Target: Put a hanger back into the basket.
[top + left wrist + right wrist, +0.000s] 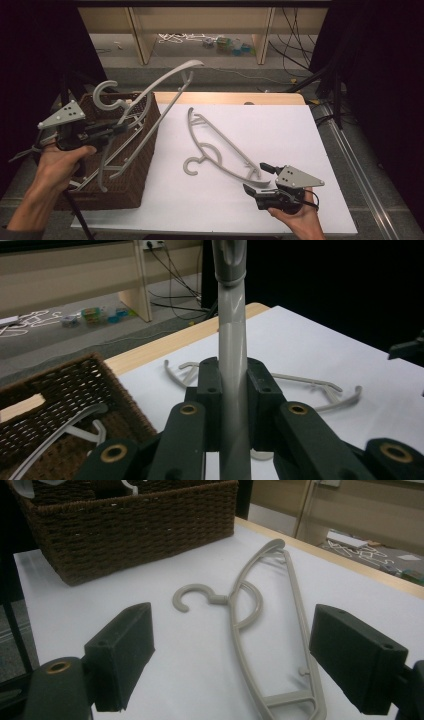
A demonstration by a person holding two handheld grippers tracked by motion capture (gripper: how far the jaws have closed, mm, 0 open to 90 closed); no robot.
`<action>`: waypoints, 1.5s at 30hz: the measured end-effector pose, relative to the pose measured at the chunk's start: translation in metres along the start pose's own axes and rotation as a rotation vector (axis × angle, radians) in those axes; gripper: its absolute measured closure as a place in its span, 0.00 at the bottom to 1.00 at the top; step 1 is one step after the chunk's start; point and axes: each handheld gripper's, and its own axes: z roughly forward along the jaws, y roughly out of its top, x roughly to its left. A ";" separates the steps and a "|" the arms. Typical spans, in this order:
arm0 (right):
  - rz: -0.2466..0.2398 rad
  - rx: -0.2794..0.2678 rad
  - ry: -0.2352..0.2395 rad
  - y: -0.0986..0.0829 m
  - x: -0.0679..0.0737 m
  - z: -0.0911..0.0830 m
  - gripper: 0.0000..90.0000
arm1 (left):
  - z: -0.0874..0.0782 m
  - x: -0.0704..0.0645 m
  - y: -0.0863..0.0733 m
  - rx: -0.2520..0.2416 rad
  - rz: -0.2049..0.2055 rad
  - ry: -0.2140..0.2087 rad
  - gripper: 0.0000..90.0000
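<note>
Jaws of our left gripper [120, 127] are clamping a grey hanger [150, 92] over the basket [145, 150], while our right gripper [257, 177] is waiting with jaws apart near the second hanger [220, 145] lying flat on the worktop [280, 125]. We are judging both hangers light, stiff, slick plastic, best pinched on a thin arm. More hangers [75, 427] are lying in the basket.
</note>
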 end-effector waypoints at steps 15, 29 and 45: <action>0.003 0.014 0.003 -0.001 -0.001 0.000 0.21 | -0.011 0.046 -0.007 0.035 0.007 0.135 0.88; 0.002 0.020 0.004 -0.002 -0.001 0.002 0.21 | -0.022 0.074 -0.037 0.082 0.032 0.217 0.88; 0.008 0.025 0.010 -0.003 -0.001 0.003 0.21 | -0.028 0.091 -0.069 0.128 0.052 0.218 0.88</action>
